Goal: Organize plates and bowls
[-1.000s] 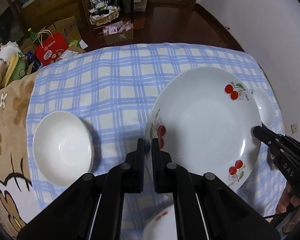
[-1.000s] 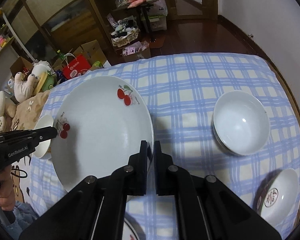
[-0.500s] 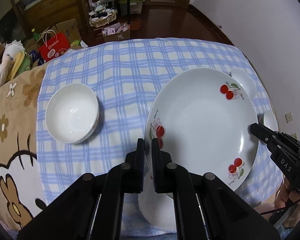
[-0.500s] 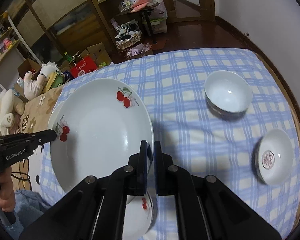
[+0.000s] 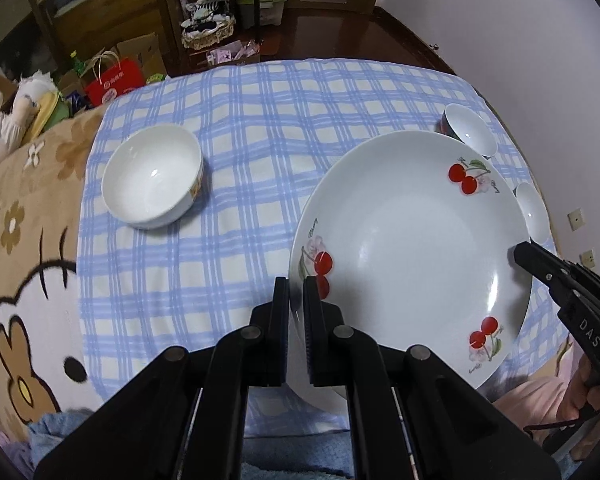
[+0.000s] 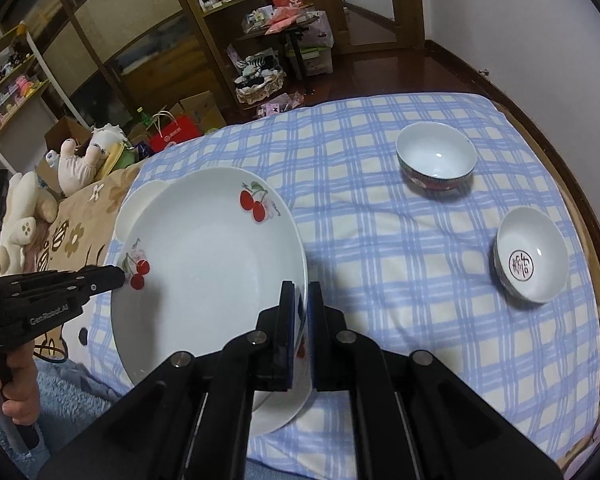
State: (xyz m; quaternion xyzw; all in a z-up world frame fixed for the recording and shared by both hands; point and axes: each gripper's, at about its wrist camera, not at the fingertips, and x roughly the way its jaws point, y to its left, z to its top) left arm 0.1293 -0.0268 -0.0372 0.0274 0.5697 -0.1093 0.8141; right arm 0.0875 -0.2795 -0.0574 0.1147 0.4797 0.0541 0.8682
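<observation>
checked cloth, red bag, possibly plush toys

My left jaws hide part of the plate rim. Past my right jaws, the plate covers most of a bowl.

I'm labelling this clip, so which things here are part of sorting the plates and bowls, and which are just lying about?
Part of the job:
- cherry plate, clamped at opposite rims by left tongs and right tongs
- white bowl
- dark-sided bowl
- bowl with a red emblem

Lying about:
- red paper bag
- plush toy
- checked cloth
</observation>
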